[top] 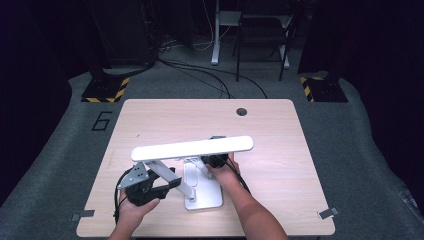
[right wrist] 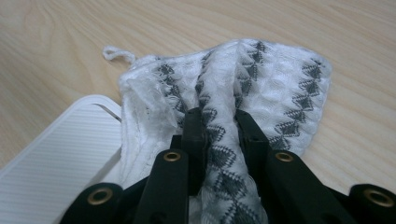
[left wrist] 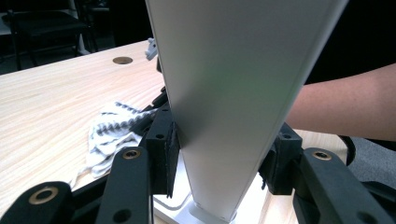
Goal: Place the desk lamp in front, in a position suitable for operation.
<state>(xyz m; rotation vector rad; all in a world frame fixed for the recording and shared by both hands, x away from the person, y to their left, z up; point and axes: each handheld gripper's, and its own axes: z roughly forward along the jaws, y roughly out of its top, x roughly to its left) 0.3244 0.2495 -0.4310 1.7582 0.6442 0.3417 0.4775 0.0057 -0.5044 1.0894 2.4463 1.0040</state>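
White waffle-weave cloth with grey diamond bands [right wrist: 261, 84] pinched in my right gripper [right wrist: 223, 128], left gripper [left wrist: 219, 149] clamping smooth white flat lamp arm [left wrist: 229, 93], ribbed lamp base [right wrist: 60, 154] beside cloth.

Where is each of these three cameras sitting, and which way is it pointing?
High view: above the person's side, looking forward and down on the table; forearms, both hands, the left gripper.
Left gripper view: rides the left gripper, looking along its jaws clamped on the white lamp arm; a forearm shows.
Right gripper view: rides the right gripper, pinching the patterned cloth beside the lamp base.
Shared: both gripper views show the cloth.
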